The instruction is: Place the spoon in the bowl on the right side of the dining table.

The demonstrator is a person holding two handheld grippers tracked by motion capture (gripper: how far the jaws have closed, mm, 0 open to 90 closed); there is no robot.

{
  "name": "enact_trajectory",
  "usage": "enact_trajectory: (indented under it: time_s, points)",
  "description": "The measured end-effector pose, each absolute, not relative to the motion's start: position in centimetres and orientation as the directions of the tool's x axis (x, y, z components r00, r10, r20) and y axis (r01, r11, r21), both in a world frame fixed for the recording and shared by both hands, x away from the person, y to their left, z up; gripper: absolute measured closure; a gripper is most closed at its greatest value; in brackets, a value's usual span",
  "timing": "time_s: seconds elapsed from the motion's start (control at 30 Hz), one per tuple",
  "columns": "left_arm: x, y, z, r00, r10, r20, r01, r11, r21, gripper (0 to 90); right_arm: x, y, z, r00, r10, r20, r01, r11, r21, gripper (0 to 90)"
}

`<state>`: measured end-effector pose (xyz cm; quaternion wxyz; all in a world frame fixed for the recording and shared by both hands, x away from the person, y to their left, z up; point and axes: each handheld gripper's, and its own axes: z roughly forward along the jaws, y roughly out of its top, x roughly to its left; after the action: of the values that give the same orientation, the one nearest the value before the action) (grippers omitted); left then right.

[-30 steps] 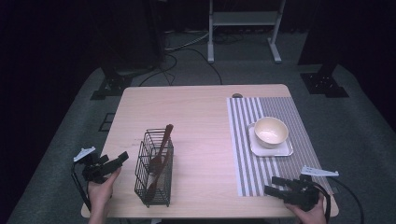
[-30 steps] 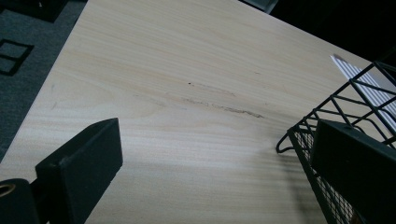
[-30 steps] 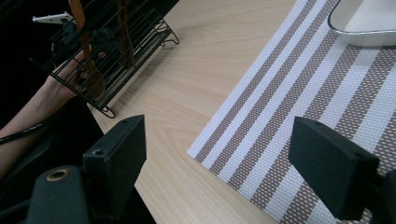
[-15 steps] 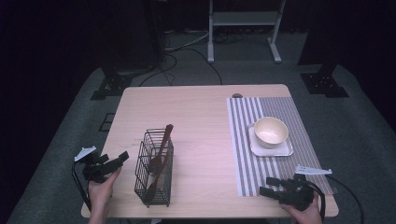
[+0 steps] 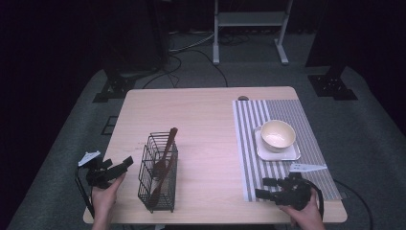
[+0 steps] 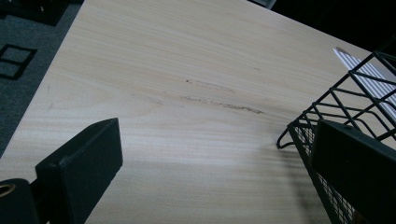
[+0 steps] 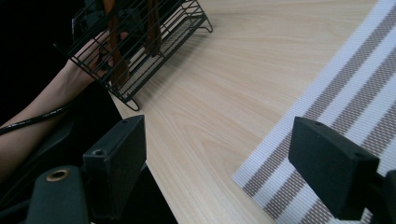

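A: Left half of the light wooden counter (image 5: 206,124)?
B: Black wire basket (image 5: 158,172) near the front edge, long brown wooden spoon (image 5: 163,160) standing in it.
A: Right half?
B: Grey-and-white striped placemat (image 5: 249,143); on it a white square plate (image 5: 280,152) carrying a cream round bowl (image 5: 277,134).

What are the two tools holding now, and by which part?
Nothing is held. The left tool and the right tool both have open jaws with only table between them.
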<state>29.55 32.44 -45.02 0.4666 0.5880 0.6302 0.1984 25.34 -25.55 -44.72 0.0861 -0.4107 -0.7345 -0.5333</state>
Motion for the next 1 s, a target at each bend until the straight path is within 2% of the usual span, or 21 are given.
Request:
enact_trajectory:
  time_s: [0.5, 1.0]
  points:
    - [29.4, 32.9, -45.1, 0.118, 0.922, -0.368, 0.546, 0.25, 0.799, 1.6, 26.8, -20.6, -41.6, -0.726, 0.449, 0.52, 0.665, 0.267, 0.698, 18.0]
    - [29.6, 32.6, -45.1, 0.131, 0.922, -0.365, 0.551, 0.238, 0.8, 1.7, 27.9, -16.2, -40.0, -0.761, 0.373, 0.53, 0.642, 0.32, 0.697, 18.0]
